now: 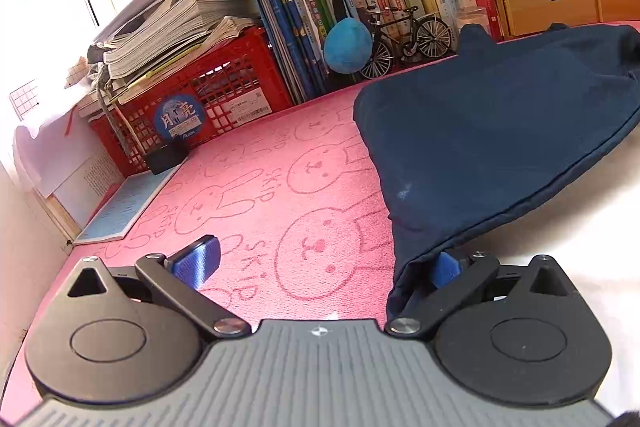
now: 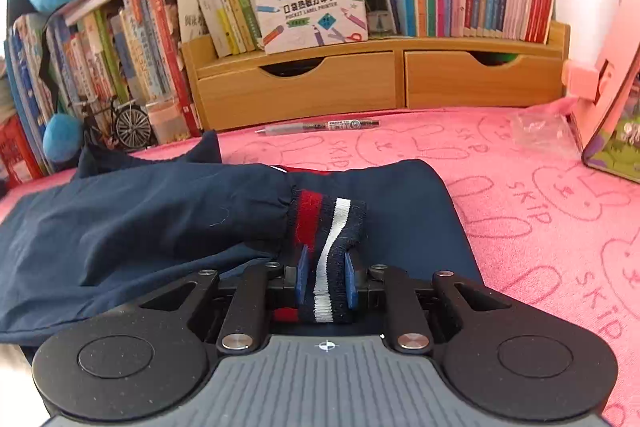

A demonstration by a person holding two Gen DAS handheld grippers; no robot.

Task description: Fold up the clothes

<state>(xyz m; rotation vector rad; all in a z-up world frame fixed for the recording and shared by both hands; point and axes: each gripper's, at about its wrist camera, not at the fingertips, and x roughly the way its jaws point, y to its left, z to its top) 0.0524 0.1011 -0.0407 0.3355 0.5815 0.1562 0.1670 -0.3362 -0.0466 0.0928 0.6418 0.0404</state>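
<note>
Right claw (image 2: 325, 277): I have it clenched on the striped cuff (image 2: 328, 227) of the navy jacket (image 2: 132, 223); the blue pads pinch the ribbed band from both sides.
Left claw (image 1: 316, 263): spread wide and gripping nothing; the pad at 3 o'clock is tucked under a navy edge, the pad at 9 o'clock (image 1: 198, 261) stands clear over the pink cloth.
Jacket: it sprawls across the counter (image 2: 560, 211), the sleeve running from my right claw toward 9 o'clock, the body heaped beyond; in the left wrist view it fills the 1 to 3 o'clock part of the frame.
Handling: by my reading, light, limp woven fabric that drapes and creases and will slide on itself; the knit cuff is thicker and stretchy, so it gives a firmer hold than the shell.
Where to hold: the cuffs, the hem and the seamed edge (image 1: 520, 203) near my left claw look the surest points.
Stage: whether this sleeve is being laid inward or pulled out flat, I cannot tell.
Beyond: a pen (image 2: 320, 126) lies at 12 o'clock before the wooden drawers (image 2: 384, 83), apart from the cloth.
</note>
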